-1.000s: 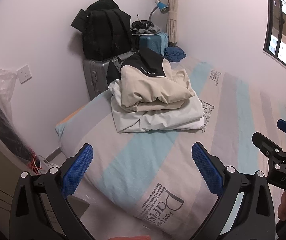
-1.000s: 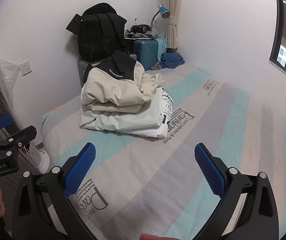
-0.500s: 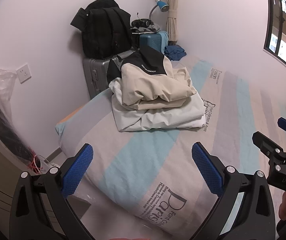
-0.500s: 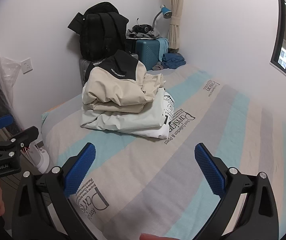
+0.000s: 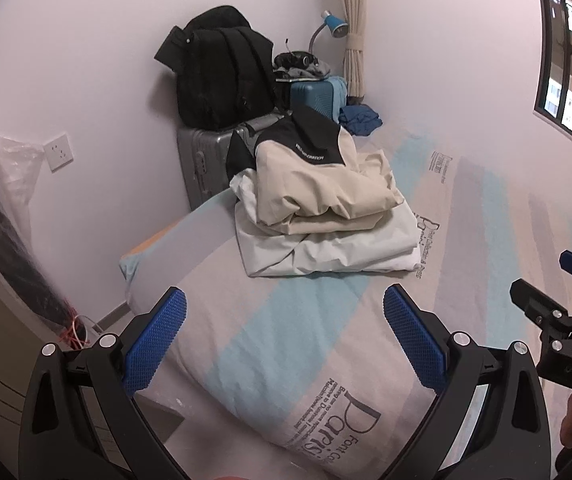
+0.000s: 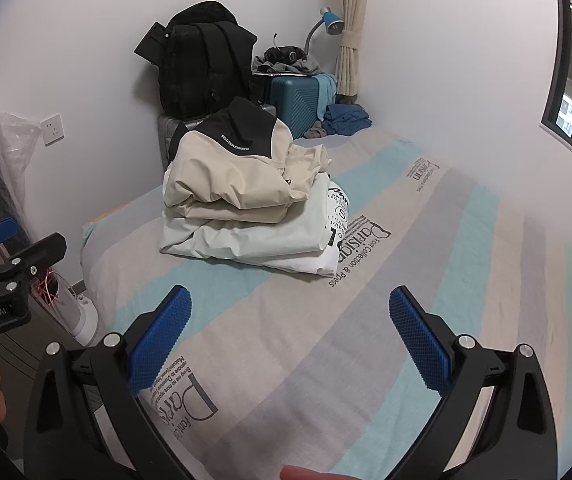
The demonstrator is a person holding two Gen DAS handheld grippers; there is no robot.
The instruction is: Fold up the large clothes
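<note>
— While both tools hang over the striped bedsheet, what is the stack made of?

— Two folded garments. A beige jacket with a black collar panel and small white lettering lies puffy and creased on a flatter pale white garment, smooth, squared at the edges, with black print on its right side.

— Where, relative to the silver suitcase?

— Just in front of it, on the bed near the wall corner. A black backpack sits on top of that ribbed case.

— Fingers?

— Left gripper: blue dimpled pads wide apart, holding nothing. Right gripper: same, wide apart, empty. Both are well short of the stack.

— Change from a second ago?

— Stack unmoved; both views have shifted only slightly.
</note>
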